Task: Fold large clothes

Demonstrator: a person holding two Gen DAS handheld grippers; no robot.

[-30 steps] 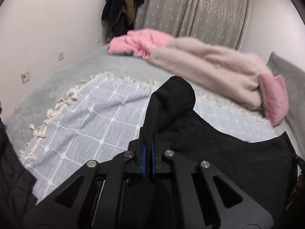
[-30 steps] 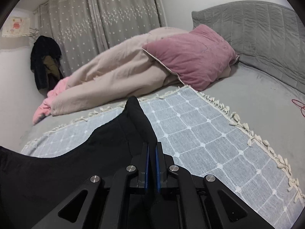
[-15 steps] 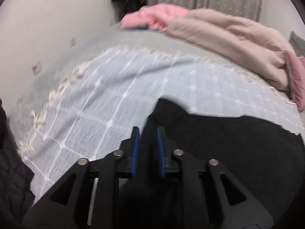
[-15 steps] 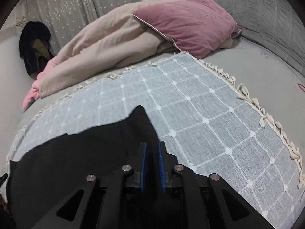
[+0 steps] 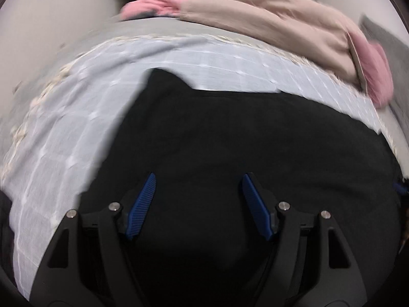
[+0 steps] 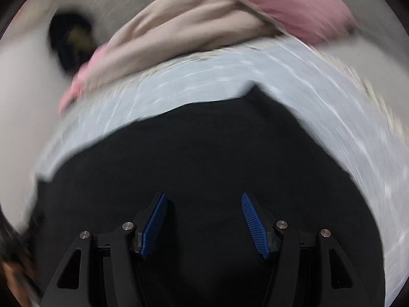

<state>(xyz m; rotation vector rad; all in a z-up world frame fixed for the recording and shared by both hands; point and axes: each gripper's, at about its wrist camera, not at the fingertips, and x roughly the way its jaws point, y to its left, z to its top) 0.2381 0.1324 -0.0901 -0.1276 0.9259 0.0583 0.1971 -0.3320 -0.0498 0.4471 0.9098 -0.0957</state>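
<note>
While both views are smeared with motion, the main facts read clearly: the black garment (image 5: 230, 153) lies spread on the pale blue checked throw (image 5: 64, 133), filling the lower half of each frame, with one pointed corner poking up at upper centre of the left view and another at upper right of centre in the right view. The left gripper (image 5: 199, 184) has its blue-padded jaws spread wide with nothing between them; only the cloth lies beneath. The right gripper (image 6: 204, 204) is likewise splayed wide and empty over the same dark fabric. That both stand apart above a flat layer suggests the two corners are laid down and let go, so a fold is probably just placed. Along the top of each frame sit a beige duvet (image 5: 281, 18) and a pink pillow (image 6: 294, 2), well apart from the garment, leaving the throw as working surface. Next would likely be finding fresh edges to grip.
</note>
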